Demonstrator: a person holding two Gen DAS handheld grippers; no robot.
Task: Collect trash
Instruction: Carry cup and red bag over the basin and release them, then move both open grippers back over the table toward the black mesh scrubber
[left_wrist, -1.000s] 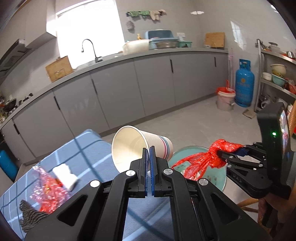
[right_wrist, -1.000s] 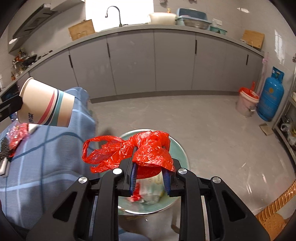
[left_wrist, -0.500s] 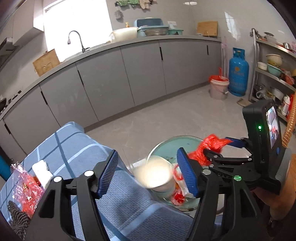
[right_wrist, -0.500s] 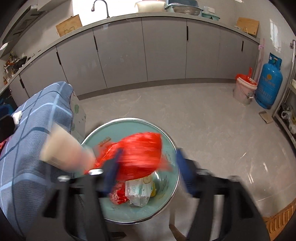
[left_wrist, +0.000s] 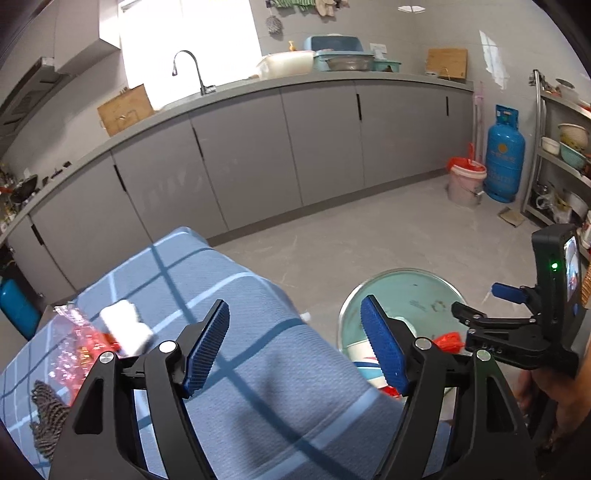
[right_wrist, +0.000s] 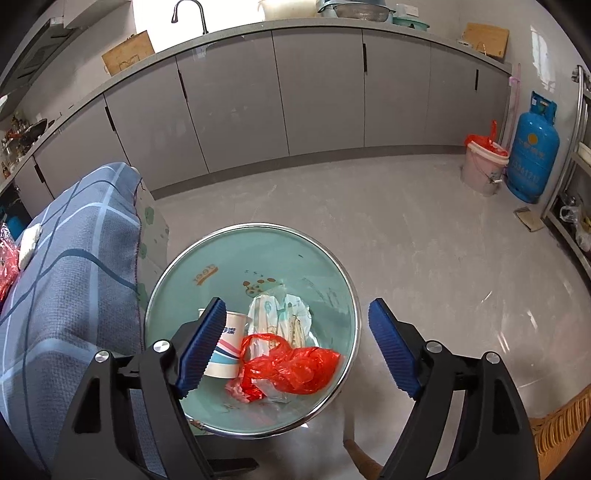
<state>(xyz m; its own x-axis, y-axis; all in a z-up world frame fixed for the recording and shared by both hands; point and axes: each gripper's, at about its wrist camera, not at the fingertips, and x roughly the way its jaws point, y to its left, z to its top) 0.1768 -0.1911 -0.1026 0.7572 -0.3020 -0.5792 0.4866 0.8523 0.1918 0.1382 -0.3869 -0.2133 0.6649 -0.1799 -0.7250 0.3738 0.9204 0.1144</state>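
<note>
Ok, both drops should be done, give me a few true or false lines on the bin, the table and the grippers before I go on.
1. The paper cup lies inside the teal bin. True.
2. The red plastic bag hangs from the right gripper. False: it lies in the bin, and the jaws are opening with nothing between them.
3. The left gripper grips the cup. False: its jaws are opening, nothing between them.
4. A white block and a red wrapper lie on the blue checked cloth. True.
</note>
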